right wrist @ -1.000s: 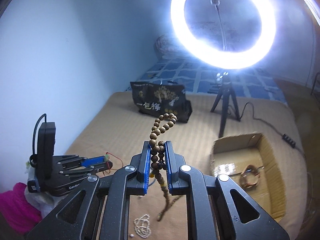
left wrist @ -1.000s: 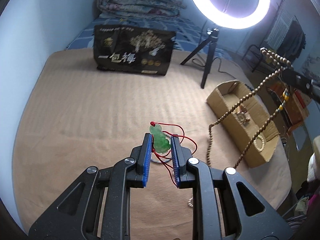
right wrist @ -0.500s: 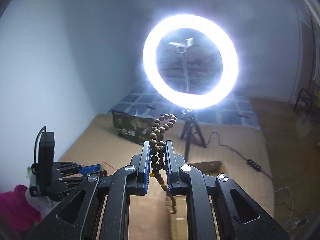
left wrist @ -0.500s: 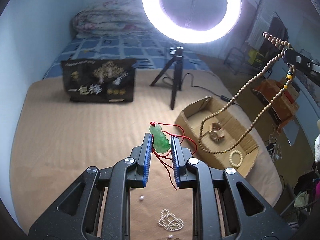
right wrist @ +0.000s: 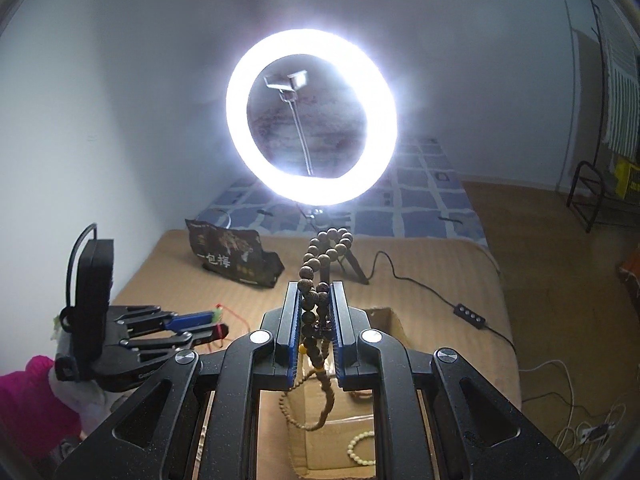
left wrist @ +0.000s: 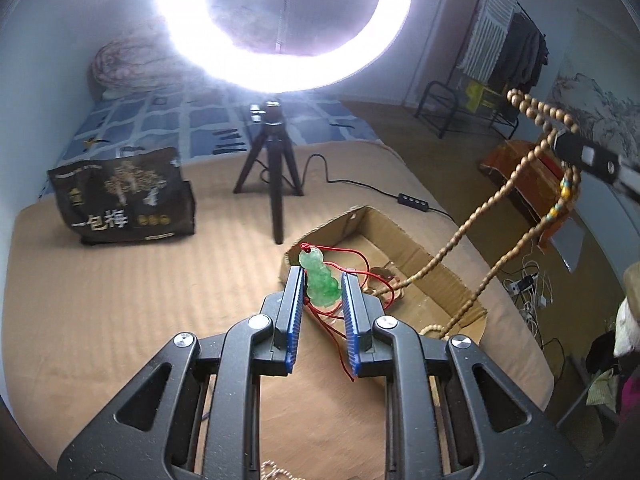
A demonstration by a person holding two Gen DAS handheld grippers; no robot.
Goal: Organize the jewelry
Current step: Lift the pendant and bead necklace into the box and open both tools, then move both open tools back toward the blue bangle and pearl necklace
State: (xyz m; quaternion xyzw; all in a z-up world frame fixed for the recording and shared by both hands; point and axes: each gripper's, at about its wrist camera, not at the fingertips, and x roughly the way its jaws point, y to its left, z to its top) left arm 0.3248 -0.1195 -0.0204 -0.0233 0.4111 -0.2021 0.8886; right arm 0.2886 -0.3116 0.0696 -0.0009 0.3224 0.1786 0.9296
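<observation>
- Jade pendant (left wrist: 320, 285) sat clamped between the left gripper (left wrist: 320, 292) fingers, its red cord (left wrist: 362, 276) trailing.
- Wooden bead strand (right wrist: 316, 304) was clenched between the right gripper (right wrist: 316, 300) fingers, hanging over the cardboard box (right wrist: 390, 316).

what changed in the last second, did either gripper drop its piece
Neither dropped anything. Both grippers moved toward the cardboard box: the bead strand hung beside it before, now trails into it. Unchanged: left gripper clamps the jade pendant, right gripper clamps the beads.
</observation>
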